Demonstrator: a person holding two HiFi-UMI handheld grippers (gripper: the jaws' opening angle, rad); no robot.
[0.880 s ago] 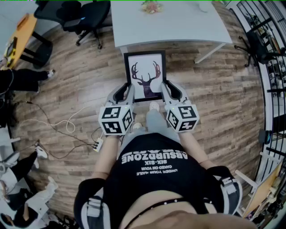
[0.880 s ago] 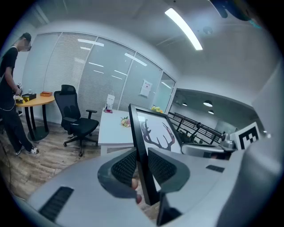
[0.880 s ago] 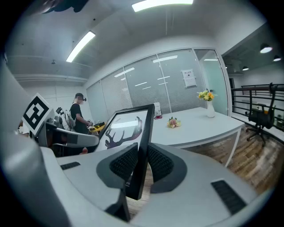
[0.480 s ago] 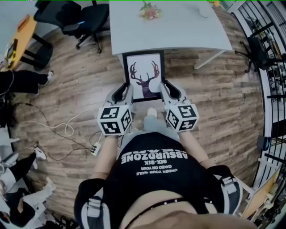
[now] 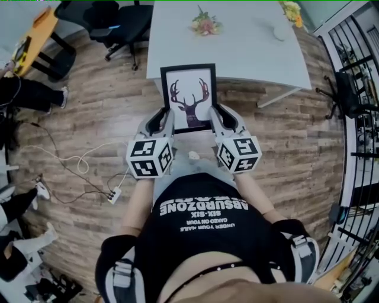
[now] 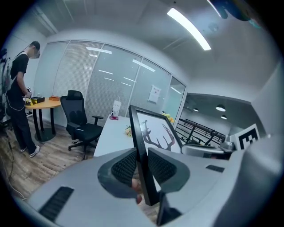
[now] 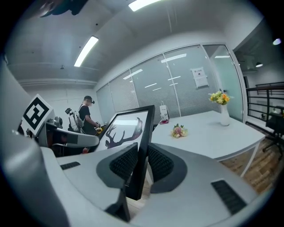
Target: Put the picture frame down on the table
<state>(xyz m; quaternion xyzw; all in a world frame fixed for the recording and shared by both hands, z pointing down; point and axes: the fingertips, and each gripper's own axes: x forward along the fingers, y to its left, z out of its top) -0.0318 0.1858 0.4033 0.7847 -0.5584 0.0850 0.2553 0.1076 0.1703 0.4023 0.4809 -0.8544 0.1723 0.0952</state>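
Note:
I hold a black picture frame (image 5: 188,94) with a deer-antler print, level in front of me, its far end over the near edge of the white table (image 5: 237,47). My left gripper (image 5: 167,123) is shut on the frame's left rail (image 6: 141,150). On the right rail (image 7: 143,146) my right gripper (image 5: 213,121) is shut as well. Each gripper view shows the rail pinched between ribbed pads, with the antler print (image 6: 157,135) (image 7: 122,131) beyond it.
On the table lie a small flower bunch (image 5: 205,24), a yellow bouquet in a vase (image 5: 291,11) and a small white object (image 5: 278,34). Black office chairs (image 5: 112,21) stand at the left. Cables and a power strip (image 5: 111,194) lie on the wood floor. A person (image 6: 20,95) stands by a round table.
The frame and both grippers have moved forward: its far edge now overlaps the table's near edge. More of the tabletop has come into the head view.

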